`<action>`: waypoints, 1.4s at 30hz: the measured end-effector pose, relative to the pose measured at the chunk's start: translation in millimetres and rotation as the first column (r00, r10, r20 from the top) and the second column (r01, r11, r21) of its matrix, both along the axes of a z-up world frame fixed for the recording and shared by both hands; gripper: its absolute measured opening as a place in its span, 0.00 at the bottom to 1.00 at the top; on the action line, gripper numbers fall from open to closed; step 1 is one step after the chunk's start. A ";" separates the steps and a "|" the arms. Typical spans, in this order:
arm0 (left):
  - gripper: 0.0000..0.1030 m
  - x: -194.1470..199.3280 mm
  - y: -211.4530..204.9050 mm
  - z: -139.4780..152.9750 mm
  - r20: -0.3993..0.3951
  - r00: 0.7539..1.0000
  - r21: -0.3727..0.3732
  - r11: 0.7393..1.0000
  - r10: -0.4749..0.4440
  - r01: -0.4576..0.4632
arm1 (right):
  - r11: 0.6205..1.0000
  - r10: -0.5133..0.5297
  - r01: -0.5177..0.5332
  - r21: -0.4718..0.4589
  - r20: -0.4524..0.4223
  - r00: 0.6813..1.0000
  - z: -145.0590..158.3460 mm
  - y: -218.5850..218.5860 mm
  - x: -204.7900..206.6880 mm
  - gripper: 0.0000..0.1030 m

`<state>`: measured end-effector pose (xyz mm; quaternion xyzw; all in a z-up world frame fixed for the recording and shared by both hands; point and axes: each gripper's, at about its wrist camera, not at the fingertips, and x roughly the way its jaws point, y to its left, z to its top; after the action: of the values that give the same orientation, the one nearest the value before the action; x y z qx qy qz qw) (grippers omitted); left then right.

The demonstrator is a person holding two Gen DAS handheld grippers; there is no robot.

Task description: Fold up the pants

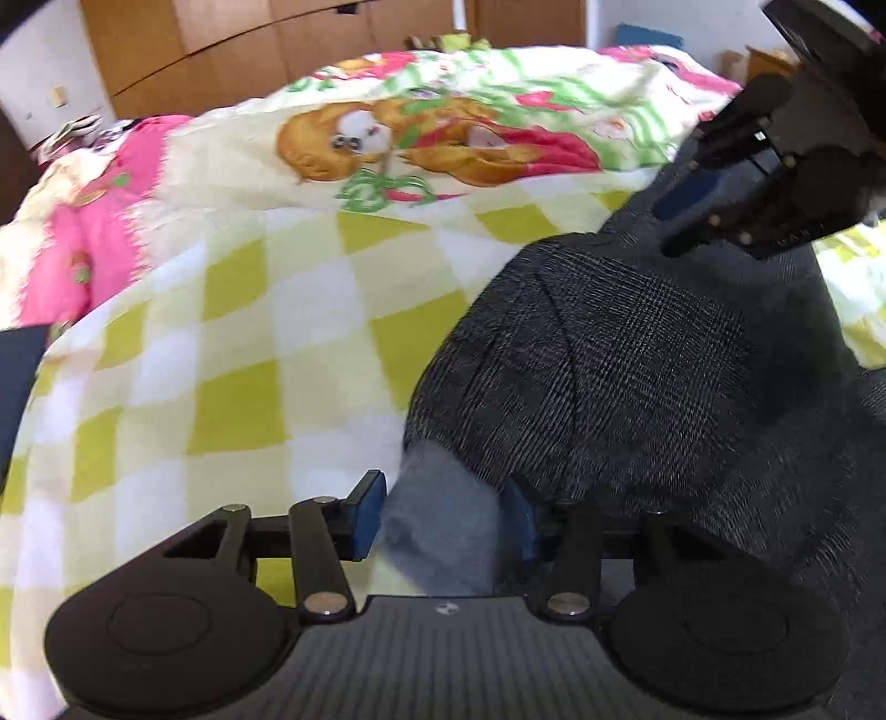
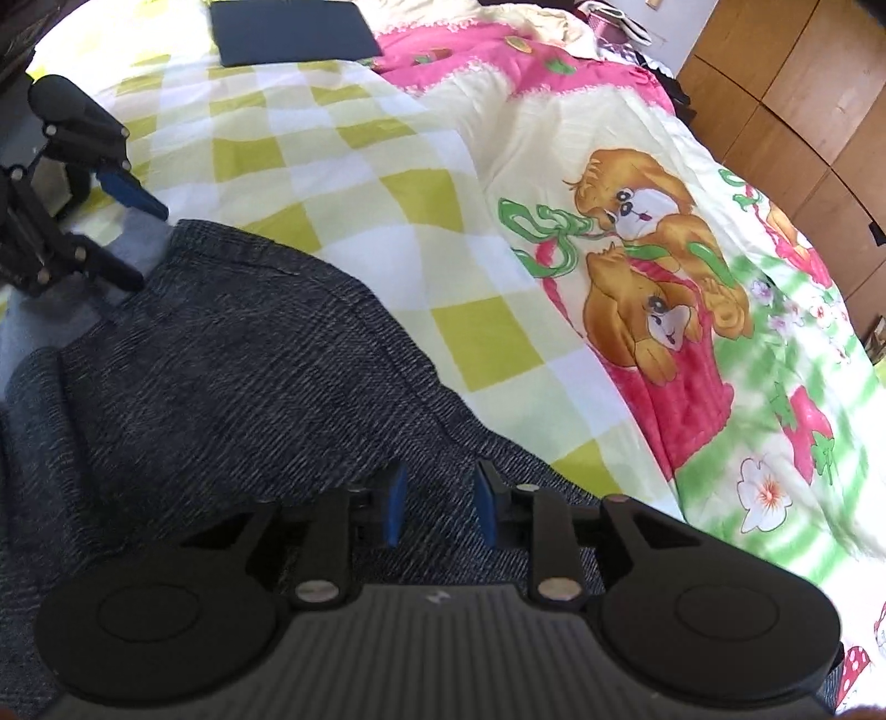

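Pants of dark speckled cloth lay folded on the bed, over its yellow-and-white checked cover. At their left corner, where a paler grey lining showed, the left claw stood with its blue pads apart, the lining between them but not pinched. In the right wrist view that same claw hovered at the far left corner of the cloth. Further right, the right claw hung over the near edge of the pants with its pads parted and nothing clamped. Beyond, the cover showed printed puppies, and a dark flat pad lay at the far end of the bed.
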<state>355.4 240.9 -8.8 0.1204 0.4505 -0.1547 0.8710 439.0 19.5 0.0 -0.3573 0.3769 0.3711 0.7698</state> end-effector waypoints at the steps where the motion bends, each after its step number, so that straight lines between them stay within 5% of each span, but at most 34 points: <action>1: 0.53 6.8 -2.0 -3.3 -0.024 1.000 -0.008 1.000 0.000 0.000 | 1.000 0.003 -0.003 -0.006 0.006 1.000 -0.3 1.1 0.8 0.27; 5: 0.21 0.2 -15.6 11.1 -0.009 0.997 0.033 0.997 -0.071 0.072 | 0.998 0.040 -0.039 -0.042 0.023 0.999 2.3 1.7 4.2 0.32; 8: 0.21 -32.2 -21.3 38.3 0.022 0.987 -0.002 0.987 -0.158 0.158 | 0.990 0.113 -0.109 -0.085 0.041 0.993 4.7 3.5 1.9 0.48; 14: 0.21 -95.3 -52.2 79.7 0.099 0.951 -0.045 0.953 -0.293 0.299 | 0.936 0.285 -0.252 -0.245 0.110 0.952 -0.4 15.9 -11.1 0.54; 19: 0.21 -145.4 -84.7 75.8 0.063 0.902 -0.022 0.903 -0.427 0.429 | 0.876 0.382 -0.320 -0.361 0.115 0.917 -3.6 9.2 -22.4 0.58; 21: 0.15 -150.0 -86.0 67.5 0.038 0.907 -0.047 0.906 -0.420 0.421 | 0.877 0.320 -0.262 -0.402 0.084 0.944 -13.5 1.9 -21.3 0.02; 25: 0.15 -148.4 -78.5 56.0 0.041 0.941 -0.023 0.941 -0.336 0.337 | 0.938 0.136 -0.100 -0.332 0.089 0.987 -16.2 -29.0 -28.9 0.04; 29: 0.15 -141.9 -69.4 52.3 0.087 0.971 0.030 0.974 -0.225 0.223 | 0.984 -0.057 0.071 -0.165 0.084 0.995 23.8 -51.7 -53.0 0.04; 32: 0.18 -163.0 -66.9 62.7 0.171 0.970 0.051 0.985 -0.173 0.167 | 0.986 -0.109 0.118 -0.113 0.083 0.991 58.5 -66.9 -90.2 0.04; 34: 0.28 -189.2 -72.3 66.4 0.219 0.961 0.066 0.985 -0.168 0.157 | 0.985 -0.132 0.138 -0.101 0.068 0.989 73.9 -78.5 -125.4 0.04; 39: 0.45 -250.0 -87.8 49.1 0.232 0.968 -0.044 0.993 -0.101 0.114 | 0.977 -0.205 0.203 -0.061 -0.026 0.978 83.4 -108.3 -219.2 0.04; 42: 0.45 -286.3 -114.4 28.3 0.278 0.958 0.036 0.997 -0.072 0.064 | 0.965 -0.261 0.260 -0.027 -0.071 0.963 77.4 -113.9 -247.2 0.04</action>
<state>69.1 126.5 19.5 0.1678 0.3206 -0.1600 0.9184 191.8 -94.4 77.4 -0.2972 0.4521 0.2764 0.7943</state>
